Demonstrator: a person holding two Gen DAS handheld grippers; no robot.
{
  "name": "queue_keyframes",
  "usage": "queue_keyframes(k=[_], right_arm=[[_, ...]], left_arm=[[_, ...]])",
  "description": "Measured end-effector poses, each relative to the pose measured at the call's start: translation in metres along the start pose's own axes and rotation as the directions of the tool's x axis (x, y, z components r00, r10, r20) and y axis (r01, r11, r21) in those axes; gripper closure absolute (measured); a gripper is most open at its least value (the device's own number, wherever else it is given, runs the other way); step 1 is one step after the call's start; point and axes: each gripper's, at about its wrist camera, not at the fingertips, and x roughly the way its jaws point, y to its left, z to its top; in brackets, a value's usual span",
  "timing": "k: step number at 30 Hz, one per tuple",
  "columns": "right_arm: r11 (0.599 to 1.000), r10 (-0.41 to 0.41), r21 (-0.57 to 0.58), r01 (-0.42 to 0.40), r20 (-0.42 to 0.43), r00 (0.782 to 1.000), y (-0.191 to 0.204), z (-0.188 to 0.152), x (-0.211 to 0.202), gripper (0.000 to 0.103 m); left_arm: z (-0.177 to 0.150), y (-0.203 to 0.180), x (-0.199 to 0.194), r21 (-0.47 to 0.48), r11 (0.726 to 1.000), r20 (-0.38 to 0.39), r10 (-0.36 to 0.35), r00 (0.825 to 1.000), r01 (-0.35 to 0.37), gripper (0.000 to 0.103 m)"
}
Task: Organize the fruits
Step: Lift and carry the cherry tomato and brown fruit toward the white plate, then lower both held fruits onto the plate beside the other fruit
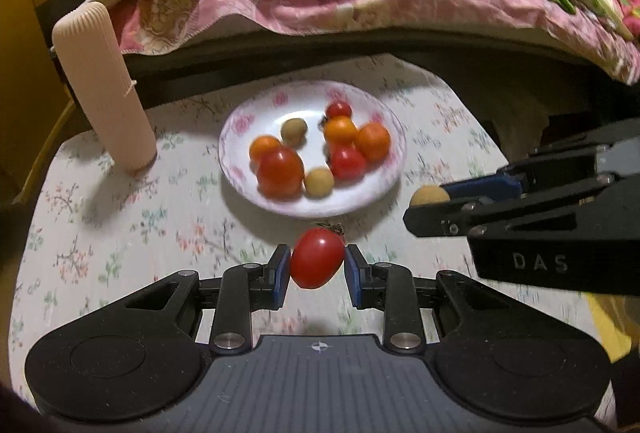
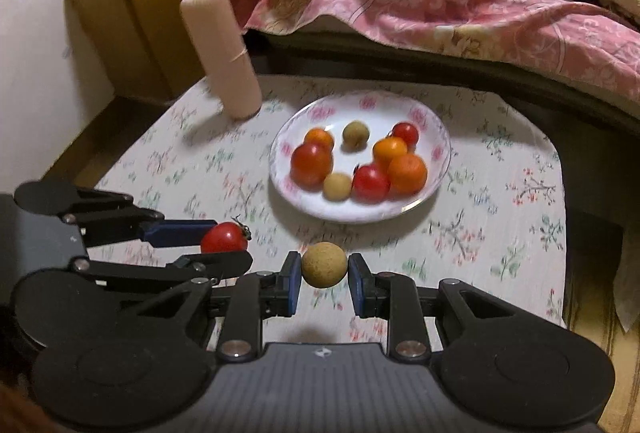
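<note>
Ribbed beige cylinder (image 1: 105,89) stands far left on our floral cloth (image 1: 120,233). Our left gripper (image 1: 317,265) clamps a red tomato (image 1: 317,258) just before the plate (image 1: 312,201) of fruit; our right gripper (image 2: 324,267) pinches a tan fruit (image 2: 324,264) beside it.

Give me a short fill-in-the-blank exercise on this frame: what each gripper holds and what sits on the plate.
1. The left gripper is shut on a red ____.
2. The right gripper is shut on a small round ____-coloured fruit.
3. The plate holds ____ tan fruits among the red and orange ones.
4. The ribbed pink cylinder stands ____ the plate, on the floral cloth.

Missing words: tomato; tan; two; outside
</note>
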Motion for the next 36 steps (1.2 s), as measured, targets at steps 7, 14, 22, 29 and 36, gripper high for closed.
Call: queue_keyframes(k=[7, 14, 22, 29, 36], right_arm=[[1.0, 0.004, 0.031, -0.004, 0.018, 1.0, -0.017, 0.028, 0.019, 0.075], [0.996, 0.02, 0.083, -0.02, 0.01, 1.0, -0.04, 0.046, 0.043, 0.075], [0.991, 0.034, 0.127, -0.03, -0.023, 0.999, -0.052, 0.054, 0.063, 0.075], [0.983, 0.054, 0.179, -0.047, -0.037, 0.998, -0.058, 0.058, 0.072, 0.075], [0.983, 0.031, 0.182, -0.023, -0.045, 0.998, -0.059, 0.057, 0.074, 0.075]], left_arm=[[0.027, 0.009, 0.019, -0.013, 1.0, 0.012, 0.017, 1.0, -0.017, 0.066], [0.04, 0.015, 0.041, -0.029, 1.0, -0.005, 0.01, 1.0, -0.01, 0.066], [0.044, 0.022, 0.058, -0.06, 0.998, -0.028, -0.002, 1.0, 0.0, 0.066], [0.047, 0.025, 0.066, -0.075, 0.997, -0.035, -0.012, 0.999, 0.009, 0.067], [0.047, 0.024, 0.066, -0.069, 0.998, -0.035, -0.006, 0.999, 0.003, 0.066]])
